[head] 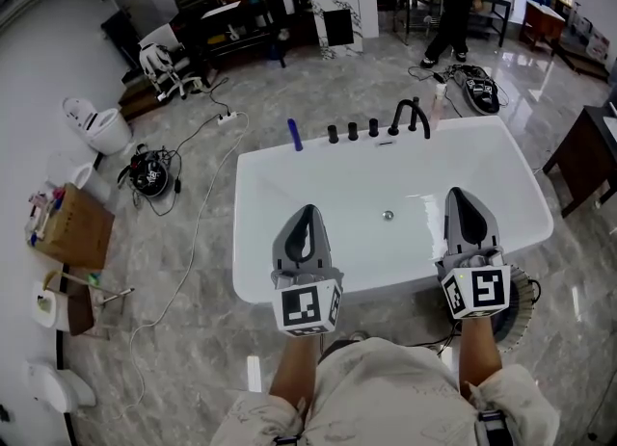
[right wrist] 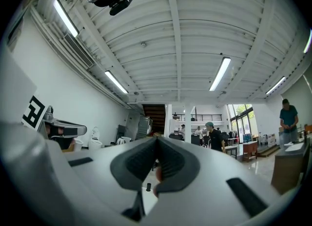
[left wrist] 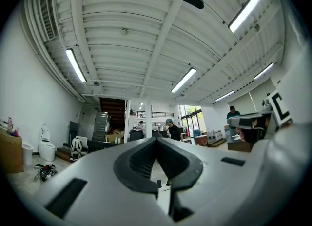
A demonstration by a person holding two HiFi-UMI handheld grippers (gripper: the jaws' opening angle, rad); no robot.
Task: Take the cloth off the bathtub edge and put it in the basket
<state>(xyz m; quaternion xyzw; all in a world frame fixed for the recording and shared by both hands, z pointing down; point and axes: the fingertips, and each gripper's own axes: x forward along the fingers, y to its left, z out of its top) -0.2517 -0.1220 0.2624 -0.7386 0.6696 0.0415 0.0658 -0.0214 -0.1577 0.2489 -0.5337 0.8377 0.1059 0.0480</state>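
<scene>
The head view is looking steeply down from above onto the white rectangular bathtub (head: 318,184) and grey marble floor (head: 193,357). Both gripper views are riding close behind their jaws, tilting slightly upward, sharing the white ribbed ceiling (left wrist: 146,39) and dark staircase (left wrist: 114,110)

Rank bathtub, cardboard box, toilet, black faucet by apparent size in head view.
1. bathtub
2. cardboard box
3. toilet, close to the box, so that pair is unsure
4. black faucet
</scene>
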